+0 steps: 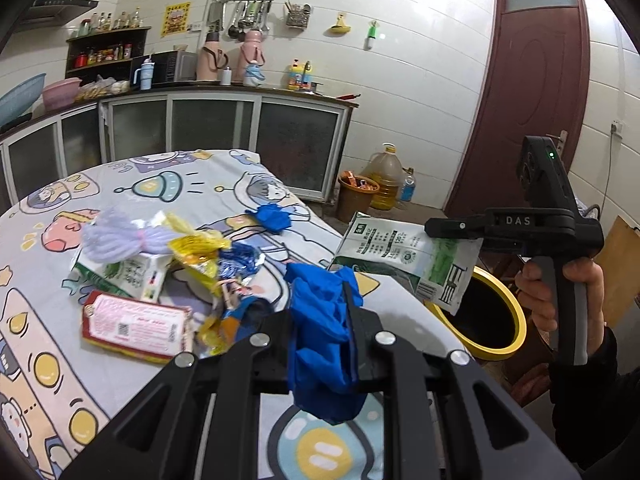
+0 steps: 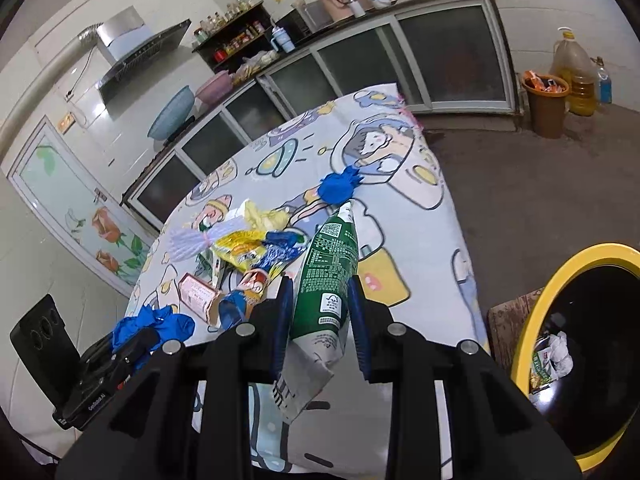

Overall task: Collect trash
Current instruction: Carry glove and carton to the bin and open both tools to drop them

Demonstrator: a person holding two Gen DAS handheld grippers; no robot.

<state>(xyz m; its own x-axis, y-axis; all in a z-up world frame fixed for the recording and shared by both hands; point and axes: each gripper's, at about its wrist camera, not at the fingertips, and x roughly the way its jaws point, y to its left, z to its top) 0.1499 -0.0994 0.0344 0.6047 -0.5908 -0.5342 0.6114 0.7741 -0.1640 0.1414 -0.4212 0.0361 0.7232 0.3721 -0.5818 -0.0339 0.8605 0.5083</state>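
My left gripper (image 1: 320, 316) is shut on a crumpled blue glove (image 1: 324, 344), held above the table's near right corner. My right gripper (image 2: 320, 292) is shut on a flattened green and white milk carton (image 2: 328, 280); in the left wrist view that carton (image 1: 412, 256) hangs over the table edge, just left of the yellow-rimmed black bin (image 1: 500, 320). The bin (image 2: 560, 280) holds some trash at its bottom. More trash lies on the cartoon tablecloth (image 1: 120, 184): a red and white packet (image 1: 136, 326), yellow wrappers (image 1: 196, 252), a lilac yarn bundle (image 1: 120, 240) and a second blue glove (image 1: 272, 216).
A person's hand (image 1: 568, 292) grips the right gripper's handle. Kitchen cabinets (image 1: 240, 132) run behind the table. An orange bucket (image 1: 356, 196), an oil jug (image 1: 386, 176) and a bottle stand on the floor by a brown door (image 1: 532, 80). A wooden stool (image 2: 508, 320) sits beside the bin.
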